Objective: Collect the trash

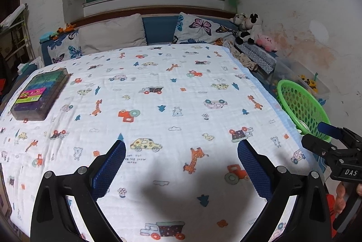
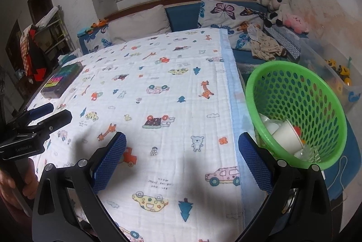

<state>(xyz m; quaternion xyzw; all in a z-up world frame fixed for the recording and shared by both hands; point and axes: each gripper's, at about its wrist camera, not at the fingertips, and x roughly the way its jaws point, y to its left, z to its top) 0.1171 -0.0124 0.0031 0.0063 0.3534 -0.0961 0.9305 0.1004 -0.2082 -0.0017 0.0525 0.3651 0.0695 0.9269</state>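
A green perforated basket (image 2: 312, 92) stands at the bed's right edge, tilted toward me, with white paper cups and other trash (image 2: 287, 135) inside. It also shows in the left wrist view (image 1: 301, 104). My right gripper (image 2: 182, 158) is open and empty above the patterned blanket (image 2: 172, 88), its right finger close beside the basket's rim. My left gripper (image 1: 181, 165) is open and empty over the blanket (image 1: 158, 92) at the near end. Each gripper shows in the other's view: the right one (image 1: 328, 140) and the left one (image 2: 47, 115).
A dark box of coloured items (image 1: 40, 95) lies on the blanket's left side. Pillows (image 1: 113, 33) and stuffed toys (image 1: 248, 27) line the headboard. A clear bin with toy vehicles (image 2: 339, 74) stands behind the basket. A shelf with clothes (image 2: 34, 50) stands at the left.
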